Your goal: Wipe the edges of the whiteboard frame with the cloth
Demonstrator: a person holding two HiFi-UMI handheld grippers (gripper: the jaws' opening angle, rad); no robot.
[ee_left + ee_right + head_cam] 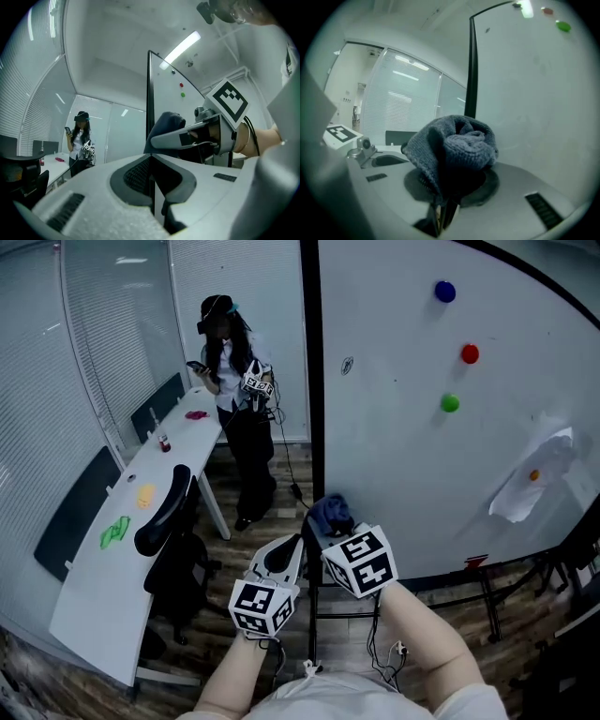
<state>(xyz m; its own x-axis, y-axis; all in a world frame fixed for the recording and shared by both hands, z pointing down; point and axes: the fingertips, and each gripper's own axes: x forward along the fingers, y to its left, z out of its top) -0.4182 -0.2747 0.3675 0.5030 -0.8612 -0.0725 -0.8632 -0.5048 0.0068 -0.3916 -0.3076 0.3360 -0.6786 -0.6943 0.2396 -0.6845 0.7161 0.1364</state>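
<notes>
Grey-blue knit cloth (457, 145) — bunched, pinched in right hand-held gripper (446, 201), just beside upright black whiteboard frame (312, 371)

Cloth (457, 147): blue-grey knit, coarse, fuzzy, matt.
Whiteboard (412, 465): white, smooth, faint sheen. Frame (311, 381): black, smooth; metal vs plastic n/d.
Left gripper (151, 158) & right gripper (451, 187) shells: lt-grey plastic, matt, fine-grained. Pads (136, 176): dark, ribbed.
Paper sheet (527, 479) on board: white, crumpled.
Floor (281, 521): wood-look planks, low sheen.
Table (103, 587): white, smooth.
</notes>
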